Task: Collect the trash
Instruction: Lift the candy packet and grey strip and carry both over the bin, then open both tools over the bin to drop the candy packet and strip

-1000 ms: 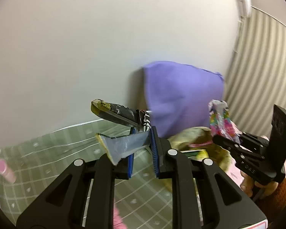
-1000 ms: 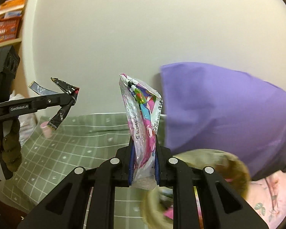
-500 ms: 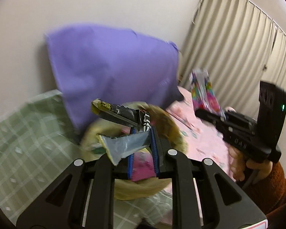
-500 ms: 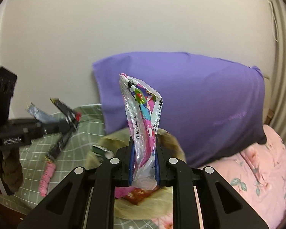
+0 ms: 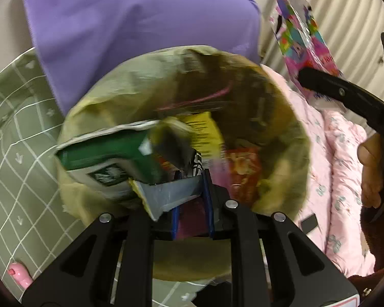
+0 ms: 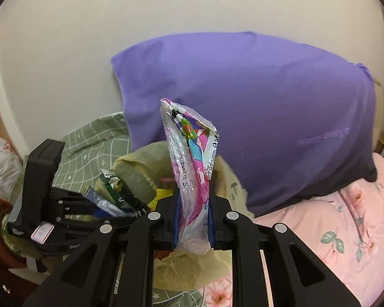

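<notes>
An olive-yellow trash bag [image 5: 107, 107] lies open on the bed and holds several wrappers: green, yellow and red. My left gripper [image 5: 192, 192] hangs right over the bag's mouth, shut on a silver and black wrapper [image 5: 166, 194]. It also shows in the right wrist view [image 6: 99, 200]. My right gripper [image 6: 193, 212] is shut on a pink, colourful candy wrapper [image 6: 192, 158] that stands upright just right of the bag [image 6: 138, 163]. This wrapper also shows in the left wrist view [image 5: 304, 41].
A purple pillow [image 6: 256, 107] leans on the wall right behind the bag. A green checked sheet [image 5: 15, 133] lies to the left, a pink floral quilt [image 6: 345, 230] to the right. A small pink item [image 5: 19, 277] lies on the sheet. Curtains hang at far right.
Both grippers have swung right and down toward the trash bag. My left gripper now hangs over its open mouth with the wrapper still held. The right gripper still holds its wrapper.
</notes>
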A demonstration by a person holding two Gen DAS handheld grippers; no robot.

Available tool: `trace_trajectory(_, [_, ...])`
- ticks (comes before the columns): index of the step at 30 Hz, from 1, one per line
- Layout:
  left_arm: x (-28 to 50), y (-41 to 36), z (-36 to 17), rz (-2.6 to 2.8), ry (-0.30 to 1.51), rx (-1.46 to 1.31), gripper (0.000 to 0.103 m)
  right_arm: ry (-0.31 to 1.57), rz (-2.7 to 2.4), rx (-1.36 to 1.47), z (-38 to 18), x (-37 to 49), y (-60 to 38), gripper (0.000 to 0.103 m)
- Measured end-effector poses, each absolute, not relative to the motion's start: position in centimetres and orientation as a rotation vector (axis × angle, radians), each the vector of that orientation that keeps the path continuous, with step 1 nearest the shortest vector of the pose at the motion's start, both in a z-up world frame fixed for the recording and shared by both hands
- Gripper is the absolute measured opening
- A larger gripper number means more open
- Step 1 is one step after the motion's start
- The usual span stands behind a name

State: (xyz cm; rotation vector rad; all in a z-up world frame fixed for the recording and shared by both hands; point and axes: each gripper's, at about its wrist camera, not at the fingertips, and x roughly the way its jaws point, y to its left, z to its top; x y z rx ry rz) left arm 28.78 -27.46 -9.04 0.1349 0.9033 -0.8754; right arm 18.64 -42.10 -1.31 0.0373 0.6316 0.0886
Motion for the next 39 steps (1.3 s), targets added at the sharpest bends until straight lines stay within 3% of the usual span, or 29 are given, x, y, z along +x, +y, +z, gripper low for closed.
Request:
trace_trajectory(22, [27.9, -22.3, -9.0, -0.800, 0.930, -0.065, 0.016, 0.769, 0.201, -0.022, -5.3, 23.6, -40.5, 0.017])
trace_trajectory(27, [26.9, -20.8, -8.6, -0.832, 0.894, -0.064, 0.023, 0.760, 0.154, -0.014, -5.2, 23.2, -39.9, 0.031])
trace_trajectory(39, [24.0, -16.3, -6.3, -0.862, 0.829, -0.122, 0.051, 0.727, 0.004, 0.037, -4.1, 20.1, -37.7, 0.041])
